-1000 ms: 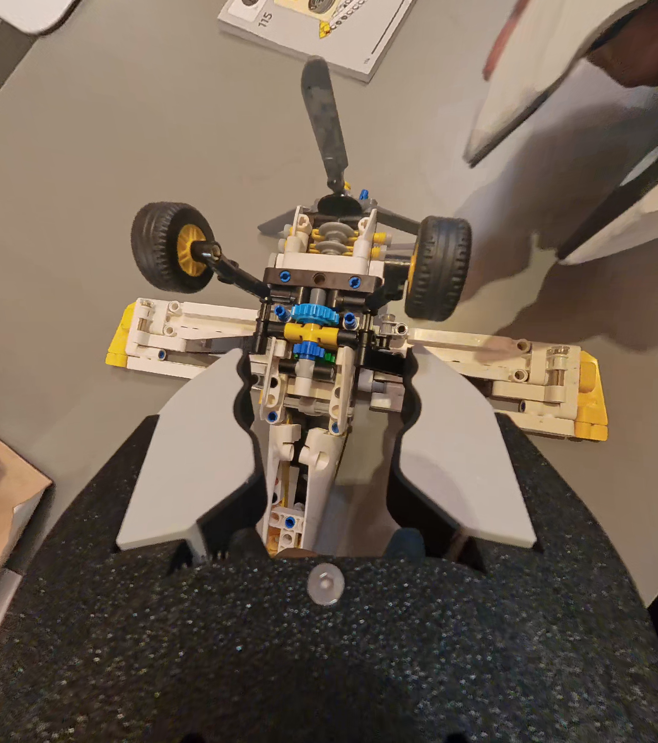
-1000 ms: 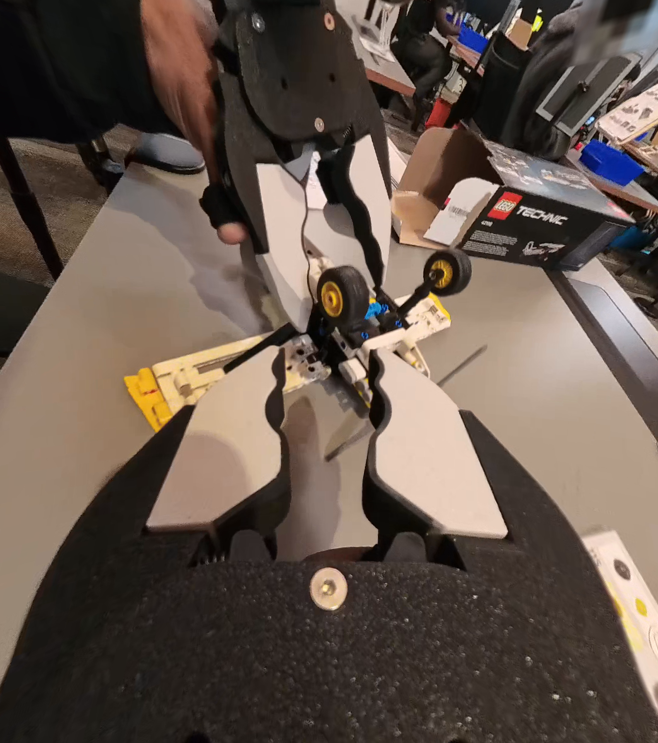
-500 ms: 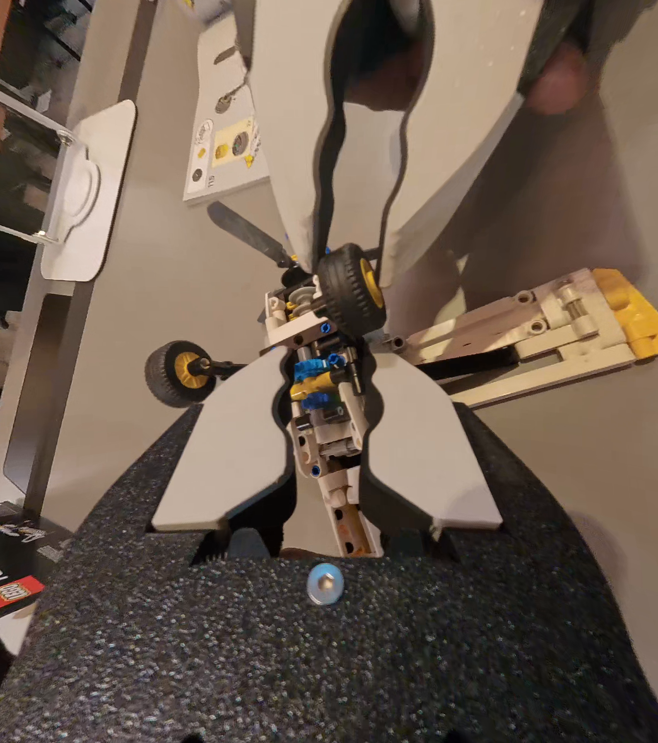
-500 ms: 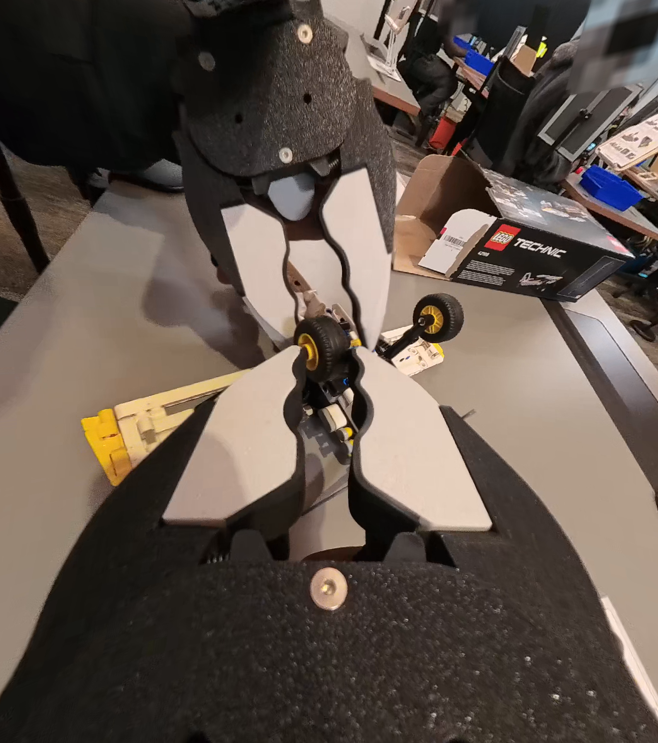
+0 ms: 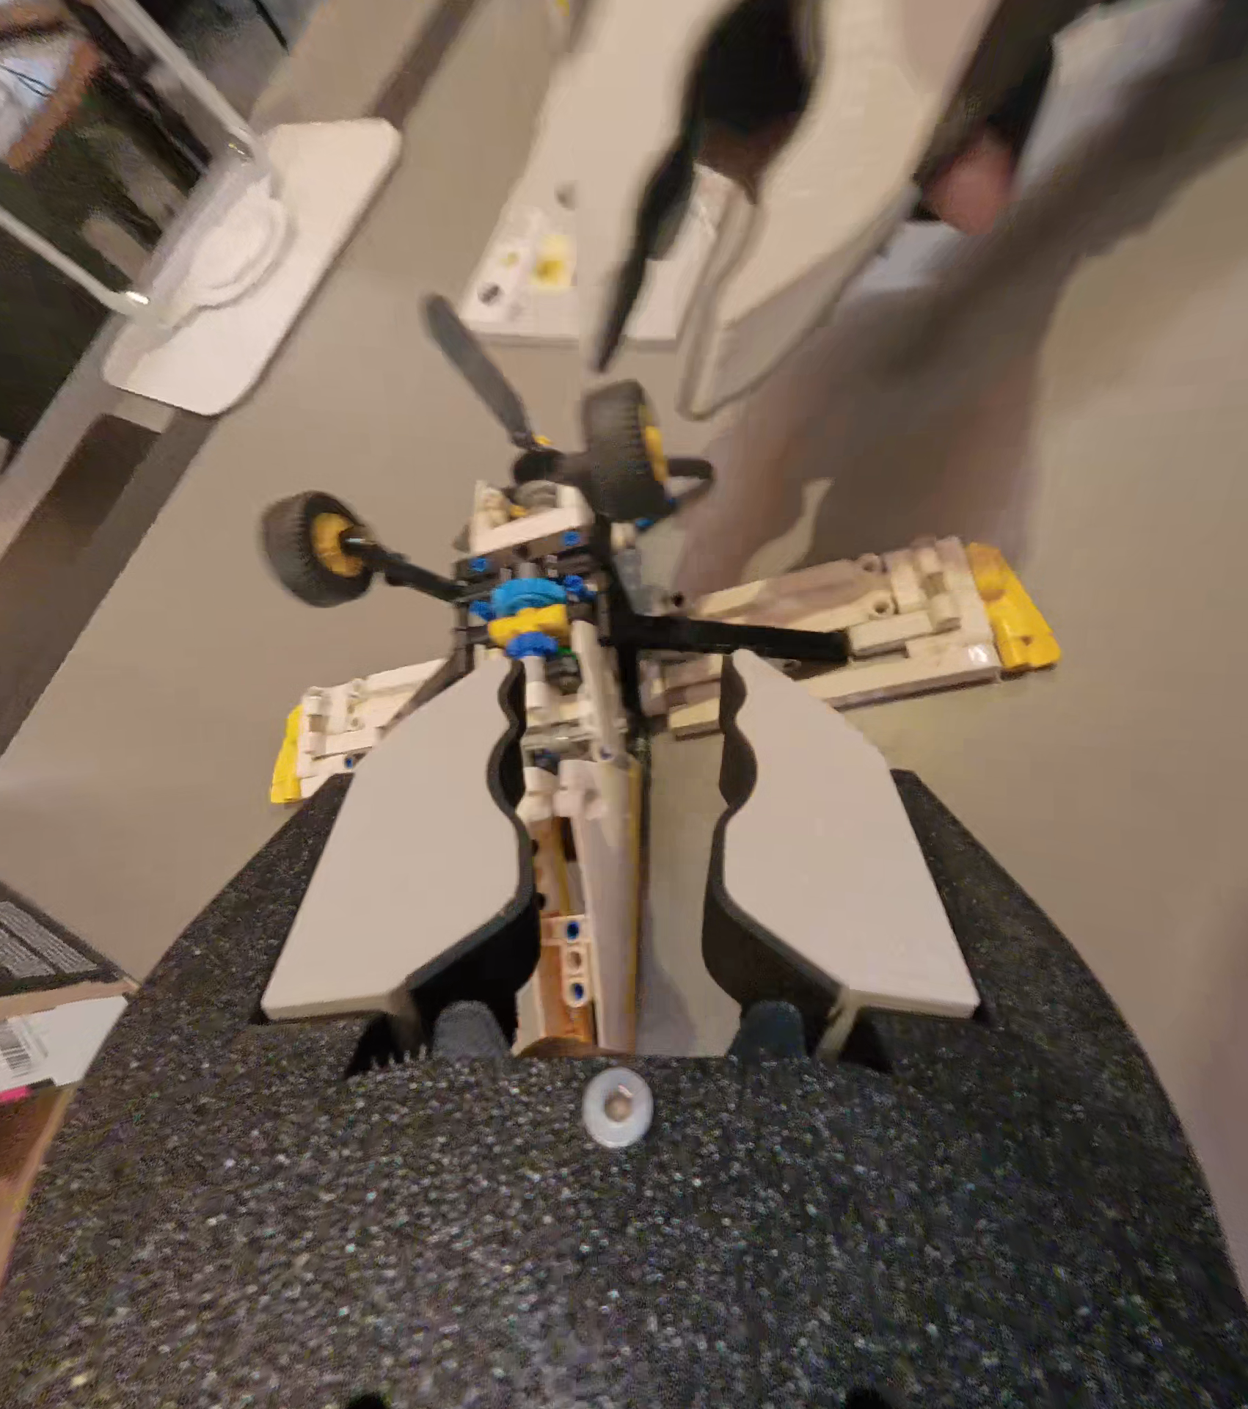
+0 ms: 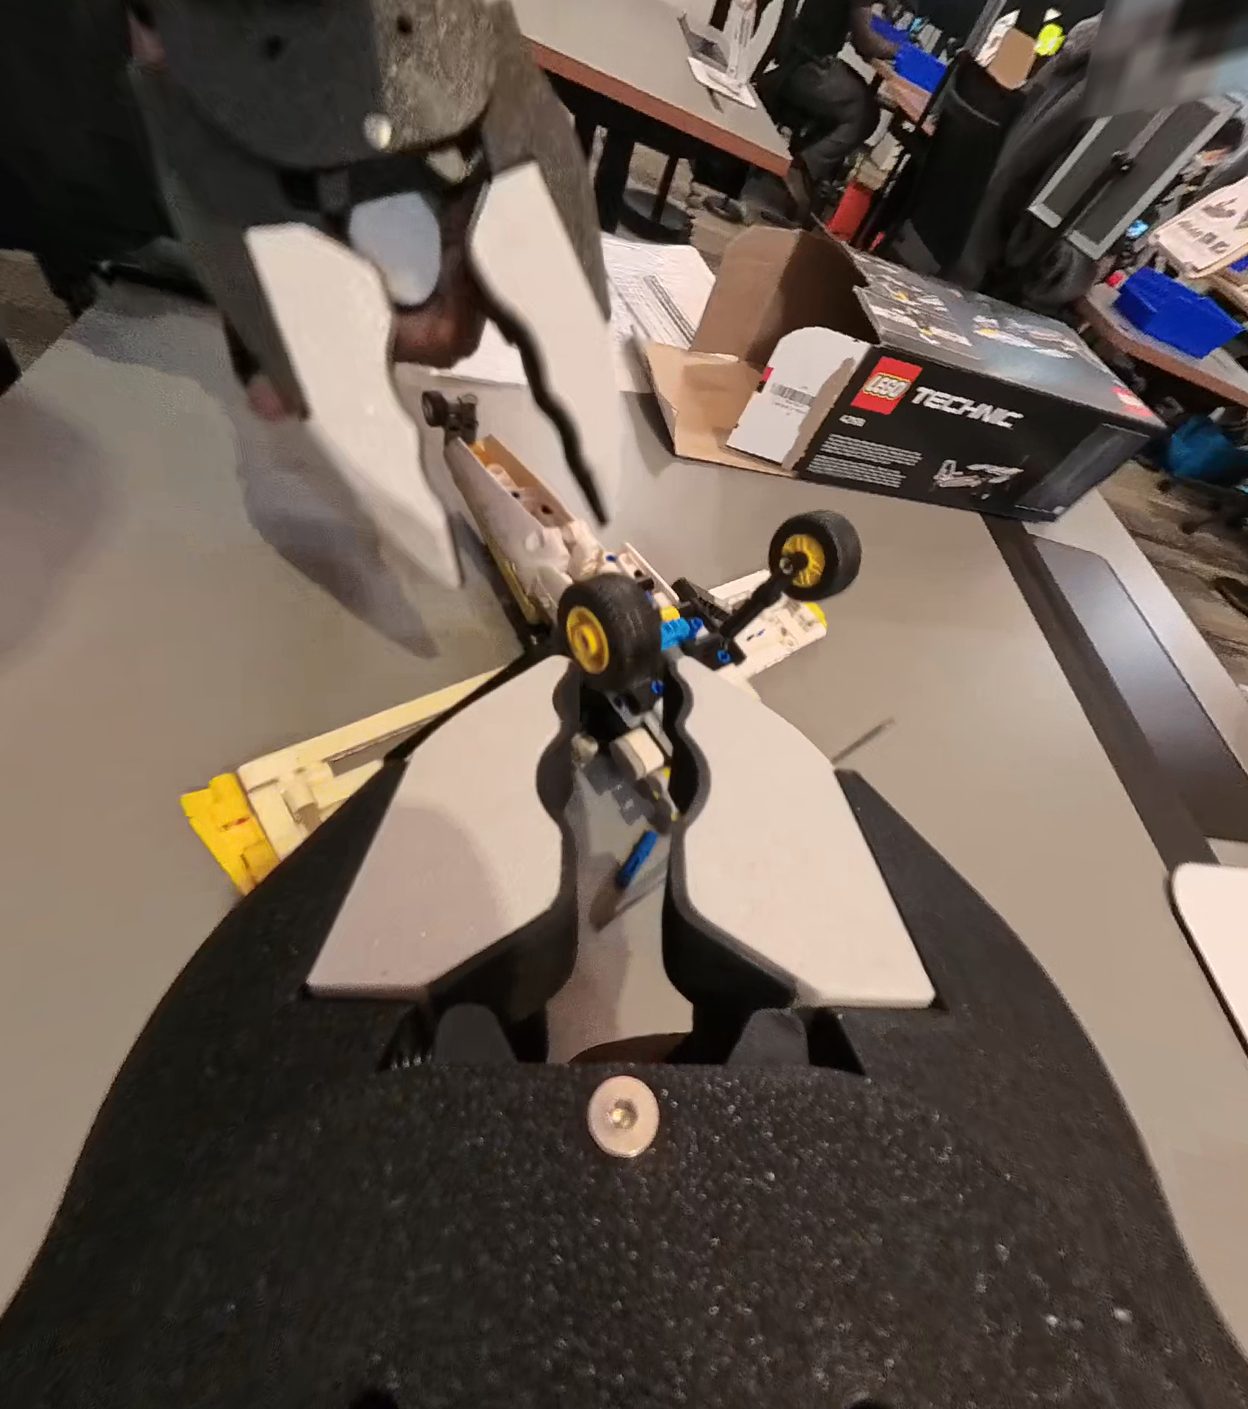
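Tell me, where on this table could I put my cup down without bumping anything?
Bare table lies left of the toy plane, and between its wheel and the dark strip. The middle is crowded: both claws sit around the plane, and the open box and booklet fill the edges.

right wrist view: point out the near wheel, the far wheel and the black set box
near wheel (image 6: 590, 634), right wrist view, yellow hub
far wheel (image 6: 807, 559), right wrist view, yellow hub
black set box (image 6: 986, 450), right wrist view, long side

Both grippers are pointed toward 12 o'clock. The left gripper (image 5: 613, 678) is held with jaws spread; the right gripper (image 6: 617, 686) with jaws narrowed.
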`<state>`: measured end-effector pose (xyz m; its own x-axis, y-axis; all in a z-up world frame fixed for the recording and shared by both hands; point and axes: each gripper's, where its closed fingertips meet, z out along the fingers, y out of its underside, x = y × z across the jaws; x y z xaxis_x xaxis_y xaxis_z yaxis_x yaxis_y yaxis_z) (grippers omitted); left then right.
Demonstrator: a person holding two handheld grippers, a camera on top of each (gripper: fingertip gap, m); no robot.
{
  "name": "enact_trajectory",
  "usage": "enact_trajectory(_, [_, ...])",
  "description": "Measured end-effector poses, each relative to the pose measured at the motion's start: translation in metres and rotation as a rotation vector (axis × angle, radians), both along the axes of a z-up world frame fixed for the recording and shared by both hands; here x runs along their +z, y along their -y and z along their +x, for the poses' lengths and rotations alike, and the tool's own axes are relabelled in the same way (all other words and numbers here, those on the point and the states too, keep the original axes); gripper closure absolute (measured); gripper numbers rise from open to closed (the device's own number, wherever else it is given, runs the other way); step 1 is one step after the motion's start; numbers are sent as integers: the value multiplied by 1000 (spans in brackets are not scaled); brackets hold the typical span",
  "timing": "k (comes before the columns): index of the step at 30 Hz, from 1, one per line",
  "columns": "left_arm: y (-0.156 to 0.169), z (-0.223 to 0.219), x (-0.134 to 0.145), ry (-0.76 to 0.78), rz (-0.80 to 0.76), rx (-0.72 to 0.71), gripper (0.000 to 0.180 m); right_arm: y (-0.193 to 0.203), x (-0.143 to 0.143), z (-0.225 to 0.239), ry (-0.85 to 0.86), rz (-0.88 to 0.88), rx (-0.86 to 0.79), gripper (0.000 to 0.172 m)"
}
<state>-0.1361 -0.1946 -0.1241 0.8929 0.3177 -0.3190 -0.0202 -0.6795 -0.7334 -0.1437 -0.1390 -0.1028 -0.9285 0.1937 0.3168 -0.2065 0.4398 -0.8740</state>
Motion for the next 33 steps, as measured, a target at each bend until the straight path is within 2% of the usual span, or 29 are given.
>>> enact_trajectory(4, [4,-23,37,-114,216,61,131,-26,0,0,31,-48,-92,144])
enact_trajectory(9, [14,-56,119,-408,661,222,132,-41,-6,-6,103,-76,-208,135])
enact_trajectory(11, [27,-64,148,-536,802,273,149,-39,-12,-2,155,-69,-212,134])
enact_trajectory(13, [33,-76,157,-670,771,318,165,-34,-16,1,179,-59,-214,133])
enact_trajectory(16, [29,-95,155,-780,628,367,169,-23,-19,6,202,-56,-215,131])
enact_trajectory(19, [18,-91,165,-762,740,332,163,-12,-18,8,224,-62,-225,129])
enact_trajectory(22, [19,-92,177,-692,868,354,144,-4,-19,6,225,-60,-265,128])
enact_trajectory(25, [17,-104,170,-566,839,373,142,-1,-19,2,229,-64,-317,125])
enact_trajectory(27, [7,-108,156,-486,760,288,127,2,-17,-1,242,-77,-350,121])
enact_trajectory(29, [-1,-112,133,-406,630,199,110,4,-15,-3,250,-87,-385,117])
enact_trajectory(31, [-7,-104,101,-319,493,46,109,6,-14,-5,236,-87,-423,114])
enact_trajectory(33, [-4,-87,71,-160,408,-75,107,8,-12,-7,207,-78,-453,114])
